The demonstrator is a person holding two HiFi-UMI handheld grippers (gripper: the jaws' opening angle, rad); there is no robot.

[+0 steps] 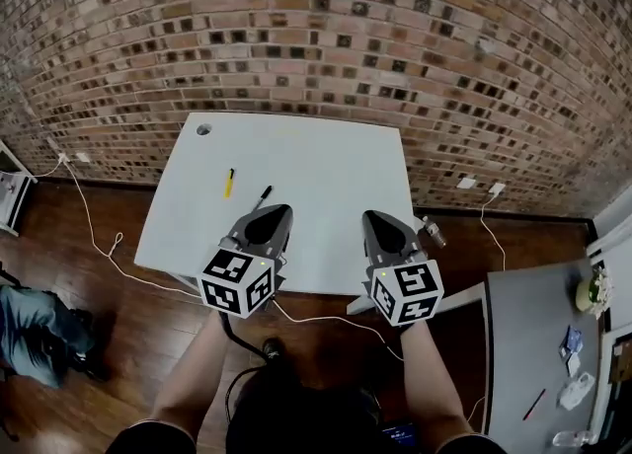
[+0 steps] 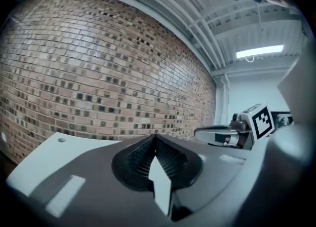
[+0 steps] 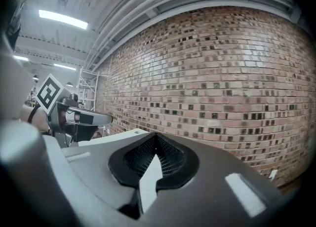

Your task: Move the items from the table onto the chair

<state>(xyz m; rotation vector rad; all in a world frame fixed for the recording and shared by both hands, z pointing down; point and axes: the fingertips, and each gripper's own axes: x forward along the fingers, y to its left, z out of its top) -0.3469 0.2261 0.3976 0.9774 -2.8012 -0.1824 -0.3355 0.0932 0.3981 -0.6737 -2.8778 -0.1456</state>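
A yellow pen (image 1: 229, 183) and a black pen (image 1: 264, 195) lie flat, near each other, on the white table (image 1: 326, 176).

The head view shows 2 tables: 1 white table (image 1: 326, 171) and 1 grey table (image 1: 523, 334). The white table has 1 round hole (image 1: 203, 129) and bears 2 pens: 1 yellow pen (image 1: 229, 183) and 1 black pen (image 1: 264, 194). The grey table bears 1 red pen (image 1: 534, 404). There are 2 grippers, the left gripper (image 1: 269, 215) and the right gripper (image 1: 380, 220), each carrying 1 marker cube (image 1: 237, 281). 2 white wall plates (image 1: 466, 183) sit low on the 1 brick wall (image 1: 316, 37), right of the white table.
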